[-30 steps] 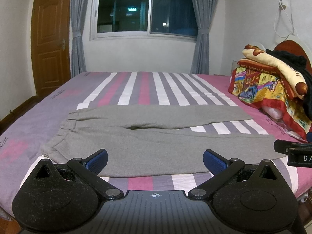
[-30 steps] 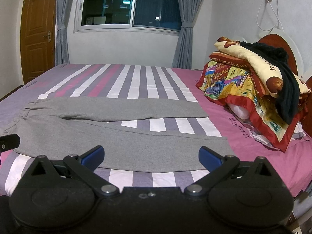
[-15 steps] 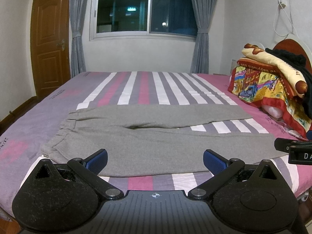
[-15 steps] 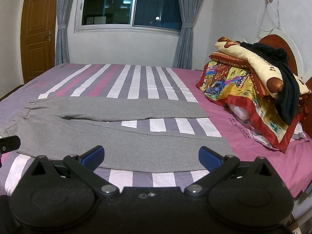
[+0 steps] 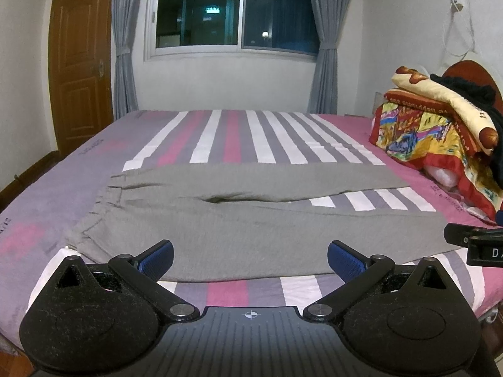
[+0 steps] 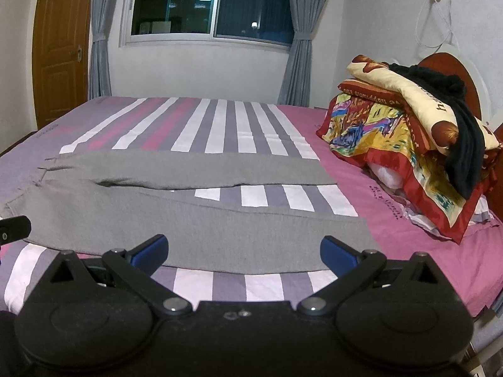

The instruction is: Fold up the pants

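Grey sweatpants [image 5: 245,220] lie flat on the striped bed, waistband to the left, both legs stretched to the right and slightly apart; they also show in the right wrist view [image 6: 176,216]. My left gripper [image 5: 250,259] is open and empty, over the near edge of the near leg toward the waist. My right gripper [image 6: 242,253] is open and empty, over the near edge of the same leg toward its cuff. Each gripper's tip shows at the edge of the other's view.
The bed [image 5: 232,138] has a pink, white and purple striped sheet. A pile of colourful bedding with a black garment [image 6: 408,132] sits at the headboard on the right. A door [image 5: 81,72] and a curtained window [image 5: 232,12] are on the far walls.
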A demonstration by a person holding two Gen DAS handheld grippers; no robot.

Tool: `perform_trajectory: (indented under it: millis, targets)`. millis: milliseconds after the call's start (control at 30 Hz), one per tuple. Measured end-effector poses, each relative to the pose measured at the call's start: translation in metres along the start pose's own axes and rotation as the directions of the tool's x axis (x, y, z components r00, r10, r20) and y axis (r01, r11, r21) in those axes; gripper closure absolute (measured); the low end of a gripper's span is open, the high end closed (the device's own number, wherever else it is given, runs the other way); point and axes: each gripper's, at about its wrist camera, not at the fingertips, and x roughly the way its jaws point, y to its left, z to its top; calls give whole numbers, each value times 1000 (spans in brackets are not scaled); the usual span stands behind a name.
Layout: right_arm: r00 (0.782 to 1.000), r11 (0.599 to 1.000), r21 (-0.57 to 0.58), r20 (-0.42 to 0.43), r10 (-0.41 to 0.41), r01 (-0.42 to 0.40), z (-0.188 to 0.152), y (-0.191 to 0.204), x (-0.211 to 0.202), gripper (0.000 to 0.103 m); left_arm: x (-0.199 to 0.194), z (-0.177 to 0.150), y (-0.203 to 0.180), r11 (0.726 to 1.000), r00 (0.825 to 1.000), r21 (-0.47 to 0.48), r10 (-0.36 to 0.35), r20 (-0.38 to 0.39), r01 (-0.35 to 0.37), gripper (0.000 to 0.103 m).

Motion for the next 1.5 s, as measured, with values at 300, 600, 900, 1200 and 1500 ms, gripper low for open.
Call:
perform_trajectory:
  millis: [300,600,900,1200,1500]
  targets:
    - [993,992,-65,36,109,-107,18,5,23,0,39,19,45,999,1000,-42,-10,-28,9,0]
    - [956,940,-212,67,287,-267,88,27,96,0,145,57,169,994,994,-104,-23,-109,11,0]
    - [870,838,-285,27,493,-465,153,84,240,35,297,110,284,999,993,3,49,-110,-49,0]
    - [859,771,-390,-137,493,-504,164,153,395,38,436,107,339,998,960,51,-6,-279,21,35]
    - [801,714,-366,-233,551,-597,158,155,468,43,498,112,352,985,933,83,-112,-343,149,38]
